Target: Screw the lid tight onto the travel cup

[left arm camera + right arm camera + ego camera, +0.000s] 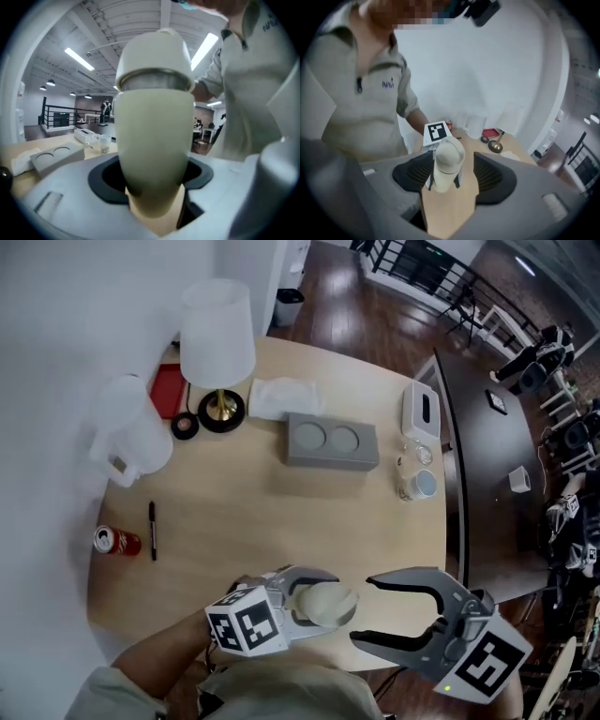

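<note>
A cream travel cup (323, 606) with a domed lid (154, 56) of the same colour is gripped round its body by my left gripper (302, 604), low in the head view over the table's near edge. In the left gripper view the cup (152, 150) fills the middle between the two dark pads, lid end away from the camera. My right gripper (364, 608) stands open just right of the cup, jaws spread wide and facing the lid. From the right gripper view the cup (443, 176) and lid (449, 154) show beyond the pads, untouched.
On the round wooden table (262, 502) lie a grey block with two round recesses (332, 440), a white lamp (217, 343), a white jug (131, 432), a red can (116, 541), a pen (152, 529), a white box (421, 409) and small cups (417, 482).
</note>
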Tool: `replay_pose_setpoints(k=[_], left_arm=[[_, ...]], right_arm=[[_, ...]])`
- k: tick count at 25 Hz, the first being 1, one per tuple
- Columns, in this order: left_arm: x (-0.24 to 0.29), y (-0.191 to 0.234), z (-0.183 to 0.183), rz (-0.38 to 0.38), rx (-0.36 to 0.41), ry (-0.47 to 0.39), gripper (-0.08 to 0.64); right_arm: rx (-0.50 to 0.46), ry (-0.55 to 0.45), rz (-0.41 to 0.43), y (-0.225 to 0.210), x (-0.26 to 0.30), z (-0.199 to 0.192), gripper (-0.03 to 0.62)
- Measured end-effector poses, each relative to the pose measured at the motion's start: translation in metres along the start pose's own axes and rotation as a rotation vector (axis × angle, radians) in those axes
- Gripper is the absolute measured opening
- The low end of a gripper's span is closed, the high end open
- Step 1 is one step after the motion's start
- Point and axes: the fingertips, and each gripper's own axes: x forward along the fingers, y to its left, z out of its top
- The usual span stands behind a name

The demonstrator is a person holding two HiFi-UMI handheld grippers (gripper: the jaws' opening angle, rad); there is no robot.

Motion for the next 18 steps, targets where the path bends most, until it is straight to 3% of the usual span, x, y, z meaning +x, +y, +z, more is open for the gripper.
replay_pose_setpoints(k=[2, 4, 12, 15, 18], left_arm=[[-0.007, -0.009, 0.022, -0.086, 0.002, -0.034, 0.316], [-0.012, -0.018, 0.041, -0.158, 0.008, -0.054, 0.316], [-0.010, -0.047, 0.060, -0.304, 0.033, 0.021, 0.316], [-0.007, -0.045, 0.058, -0.277, 0.026, 0.052, 0.316], [-0.005, -0.025, 0.057, -0.148, 0.020, 0.074, 0.316]], right_arm=[[0.123, -0.162, 0.019, -0.001, -0.008, 0.006, 0.290], [0.175, -0.287, 0.037, -0.003, -0.007, 0.014, 0.307], [0.183, -0.533, 0.143, 0.008, -0.009, 0.039, 0.310], [0.179, -0.570, 0.134, 0.010, -0.010, 0.041, 0.307], [0.207, -0.581, 0.029, -0.001, -0.013, 0.036, 0.276]])
